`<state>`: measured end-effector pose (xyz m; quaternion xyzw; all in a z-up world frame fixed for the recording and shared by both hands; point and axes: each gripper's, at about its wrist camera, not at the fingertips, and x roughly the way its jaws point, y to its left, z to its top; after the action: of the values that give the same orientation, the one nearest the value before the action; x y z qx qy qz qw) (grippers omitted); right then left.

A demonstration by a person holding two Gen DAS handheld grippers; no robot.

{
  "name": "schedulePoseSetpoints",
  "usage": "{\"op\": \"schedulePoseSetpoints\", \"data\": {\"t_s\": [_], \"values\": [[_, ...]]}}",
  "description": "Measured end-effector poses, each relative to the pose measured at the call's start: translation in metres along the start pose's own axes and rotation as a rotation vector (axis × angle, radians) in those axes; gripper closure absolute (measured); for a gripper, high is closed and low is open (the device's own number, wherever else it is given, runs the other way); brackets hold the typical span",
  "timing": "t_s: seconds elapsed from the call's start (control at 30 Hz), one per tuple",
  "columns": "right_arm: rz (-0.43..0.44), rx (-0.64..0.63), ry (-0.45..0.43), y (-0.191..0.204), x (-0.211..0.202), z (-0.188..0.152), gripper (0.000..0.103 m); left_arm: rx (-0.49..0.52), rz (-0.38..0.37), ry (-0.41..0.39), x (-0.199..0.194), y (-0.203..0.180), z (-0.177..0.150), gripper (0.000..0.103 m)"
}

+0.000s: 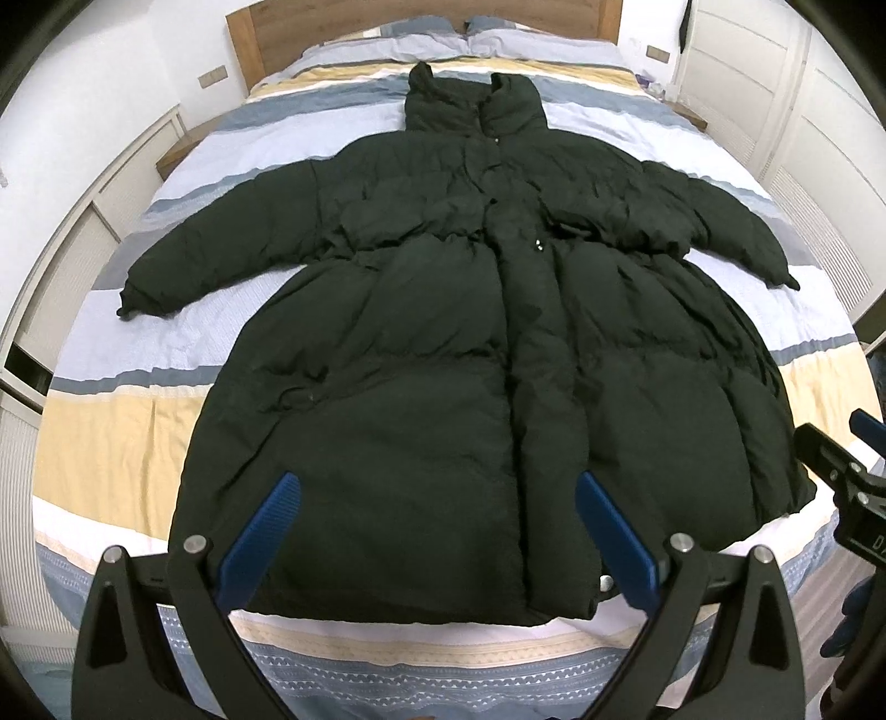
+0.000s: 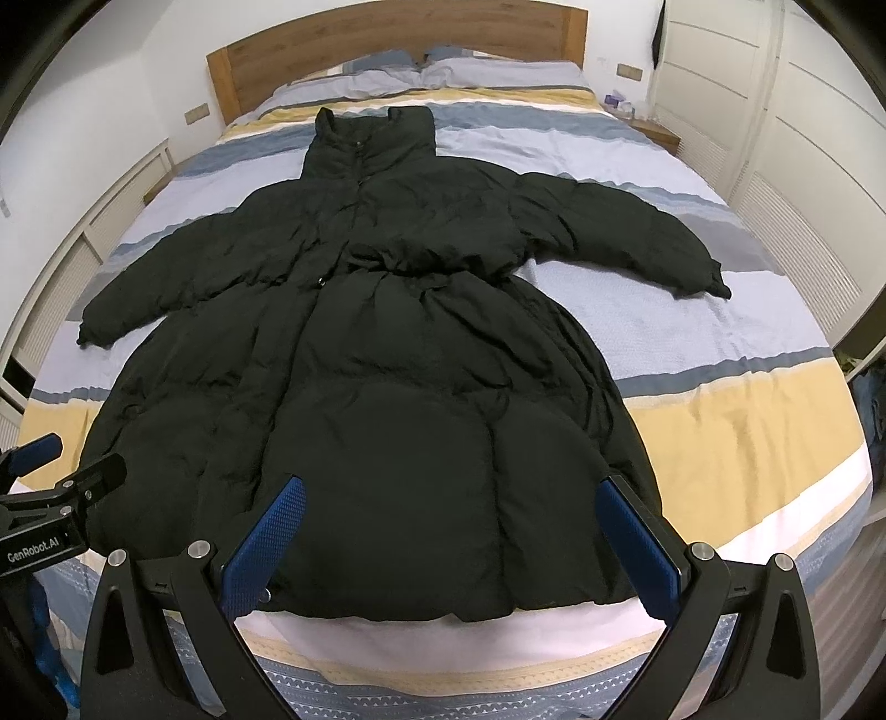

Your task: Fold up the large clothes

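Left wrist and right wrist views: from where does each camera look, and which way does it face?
Left wrist view: sits on the left gripper near the foot of the bed, facing the headboard over the coat; its own open jaws show, with the right gripper at the right edge.
Right wrist view: same direction, further right; its own open jaws show, left gripper at the left edge.
Both share coat, bed, headboard and pillows.

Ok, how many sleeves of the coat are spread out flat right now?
2. The left sleeve stretches out over the striped bedcover on the coat's left side; the right sleeve angles out on the other side. Neither is folded in yet.
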<state>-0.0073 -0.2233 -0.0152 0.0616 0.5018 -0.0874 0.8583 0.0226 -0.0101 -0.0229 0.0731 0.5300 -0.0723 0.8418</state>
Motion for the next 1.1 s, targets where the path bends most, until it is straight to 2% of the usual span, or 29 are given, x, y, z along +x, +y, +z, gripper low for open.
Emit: {"op": "schedulePoseSetpoints", "data": {"t_s": [0.03,0.1,0.73,0.87,0.97,1.1], "values": [[0.001,0.001,0.004,0.0,0.001,0.0,0.001,0.002,-0.003,0.006,0.001,-0.002,0.001,0.002],[0.002,0.004,0.009,0.001,0.003,0.0,0.001,0.011,-0.011,0.014,0.006,0.026,0.011,0.002],[-0.024,0.021,0.074,0.004,0.026,0.022,0.001,0.074,-0.025,0.035,0.036,0.033,0.045,0.002],[-0.043,0.038,0.084,0.004,0.029,0.03,0.001,0.106,-0.039,0.037,0.045,0.036,0.059,0.002],[-0.065,0.048,0.088,0.004,0.028,0.037,0.001,0.139,-0.082,0.042,0.053,0.035,0.076,0.002],[-0.082,0.076,0.061,0.001,0.022,0.05,0.001,0.172,-0.116,0.03,0.059,0.029,0.097,0.002]]}}
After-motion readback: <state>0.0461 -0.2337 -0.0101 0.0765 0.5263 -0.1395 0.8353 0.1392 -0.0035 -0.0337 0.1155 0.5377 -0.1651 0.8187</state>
